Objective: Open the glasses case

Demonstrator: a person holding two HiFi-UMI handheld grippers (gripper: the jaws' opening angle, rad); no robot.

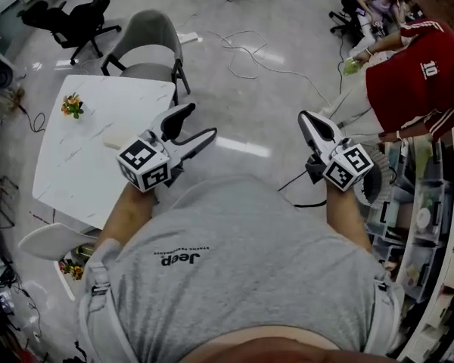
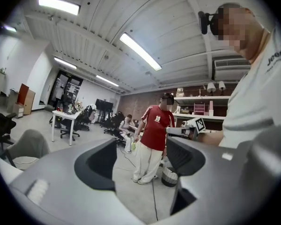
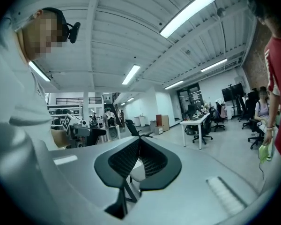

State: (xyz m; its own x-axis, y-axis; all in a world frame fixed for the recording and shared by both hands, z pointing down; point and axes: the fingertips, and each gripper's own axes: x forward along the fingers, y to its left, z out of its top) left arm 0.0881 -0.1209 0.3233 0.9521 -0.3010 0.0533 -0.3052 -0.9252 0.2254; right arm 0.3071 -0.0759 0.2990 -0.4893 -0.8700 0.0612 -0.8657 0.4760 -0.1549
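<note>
1 pale case (image 1: 110, 137), axis unclear, left gripper (image 1: 199, 123) agape, right gripper (image 1: 306, 119) closed

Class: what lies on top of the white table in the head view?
Small flowers near the far edge and a pale thing by the left gripper, too small to name. The gripper and arm cover the table's near right corner.

bright ceiling strip lights (image 2: 140, 51), strong fisheye warp, dark vignetted corners
</note>
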